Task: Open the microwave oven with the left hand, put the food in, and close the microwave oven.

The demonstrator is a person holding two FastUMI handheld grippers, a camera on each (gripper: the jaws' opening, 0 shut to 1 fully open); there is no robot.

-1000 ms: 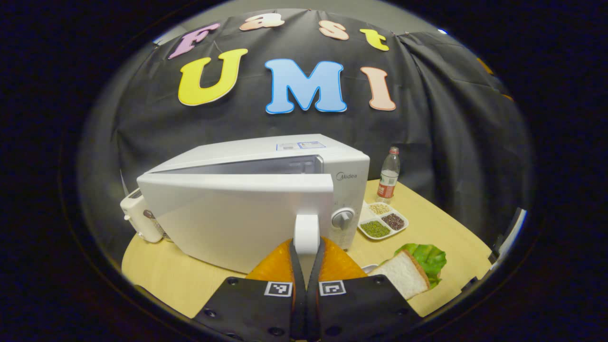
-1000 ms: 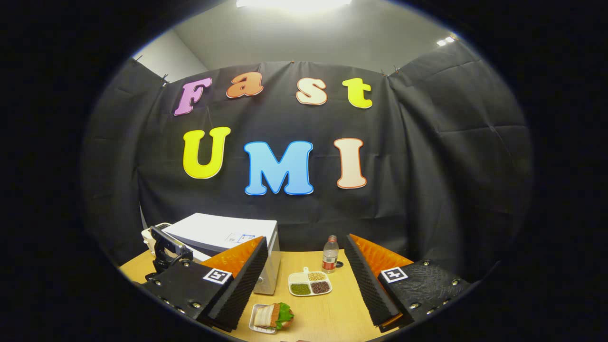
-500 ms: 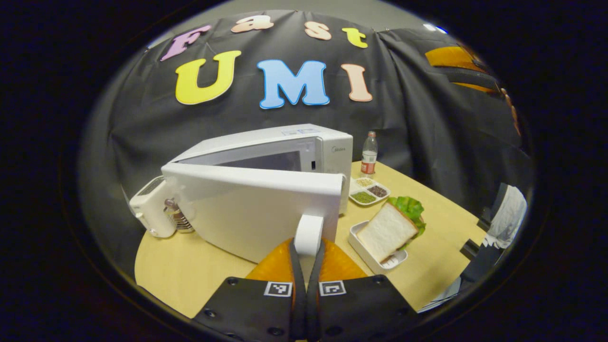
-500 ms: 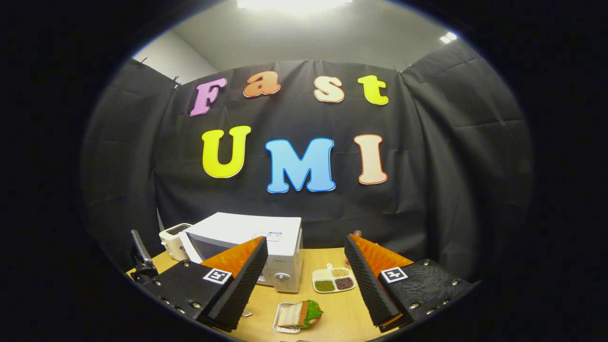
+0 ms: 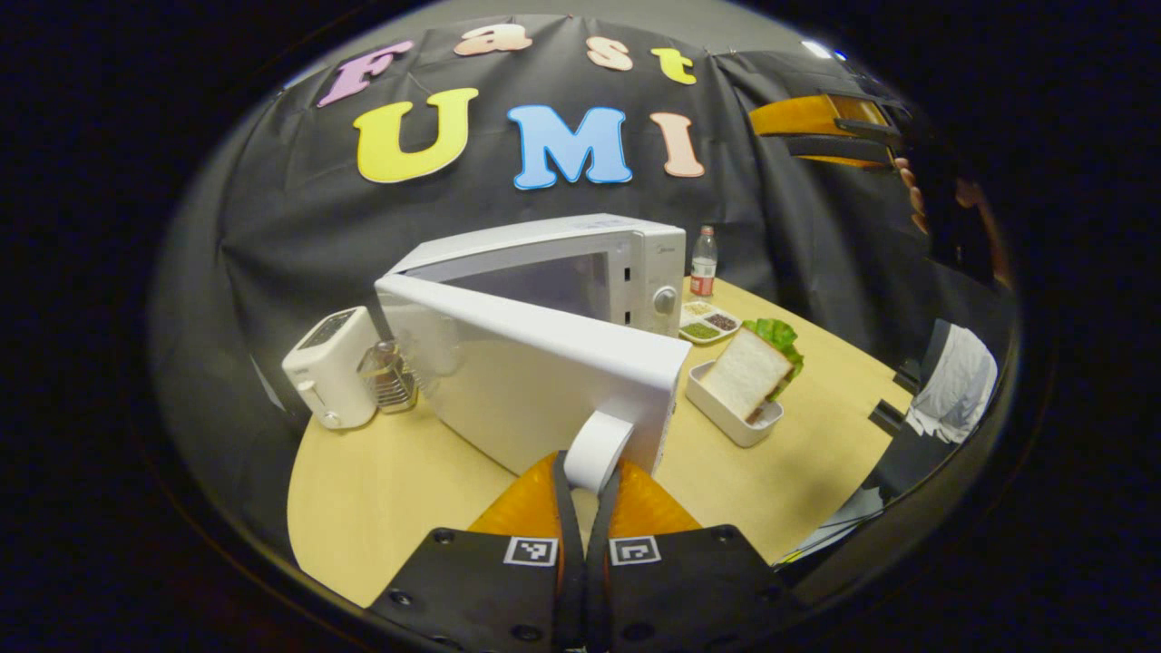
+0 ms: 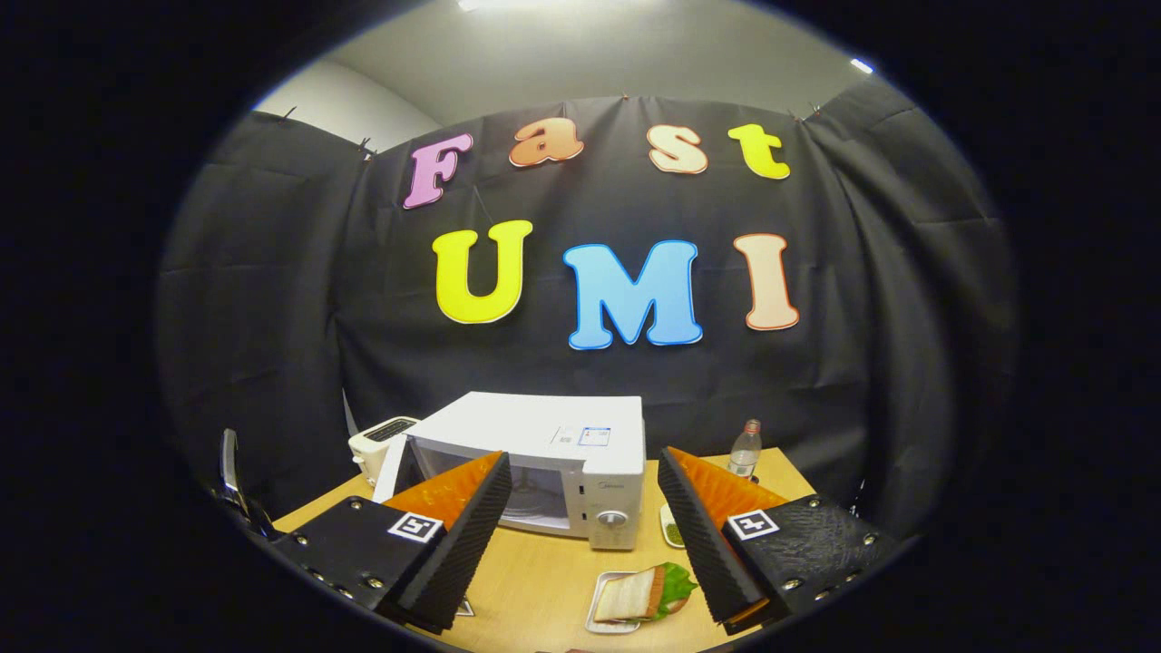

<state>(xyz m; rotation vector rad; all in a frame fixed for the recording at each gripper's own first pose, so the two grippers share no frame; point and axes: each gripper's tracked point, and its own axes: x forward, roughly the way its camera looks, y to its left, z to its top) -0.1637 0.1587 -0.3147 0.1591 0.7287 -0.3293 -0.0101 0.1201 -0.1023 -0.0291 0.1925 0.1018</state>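
Note:
The white microwave oven point(image 5: 635, 263) point(image 6: 580, 435) stands on the wooden table point(image 5: 381, 490). Its door point(image 5: 535, 381) is swung partly open toward me. My left gripper point(image 5: 585, 494) is shut on the door's white handle point(image 5: 597, 451). The food is a sandwich with bread and lettuce point(image 5: 748, 370) point(image 6: 646, 591) in a white tray point(image 5: 726, 419), to the right of the door. My right gripper point(image 6: 580, 535) hangs open high above the table, nothing between its fingers; it also appears at upper right in the left gripper view point(image 5: 830, 129), held by a hand.
A white toaster point(image 5: 328, 379) point(image 6: 381, 440) and a small glass jar point(image 5: 388, 381) stand left of the microwave. Behind the sandwich are a divided dish of beans point(image 5: 706, 323) and a plastic bottle point(image 5: 703, 261) point(image 6: 746, 448). The table's edge runs close on the right.
The door has swung further open with my left gripper pulling its handle back. My right gripper has drifted right, so the microwave's open cavity now faces it.

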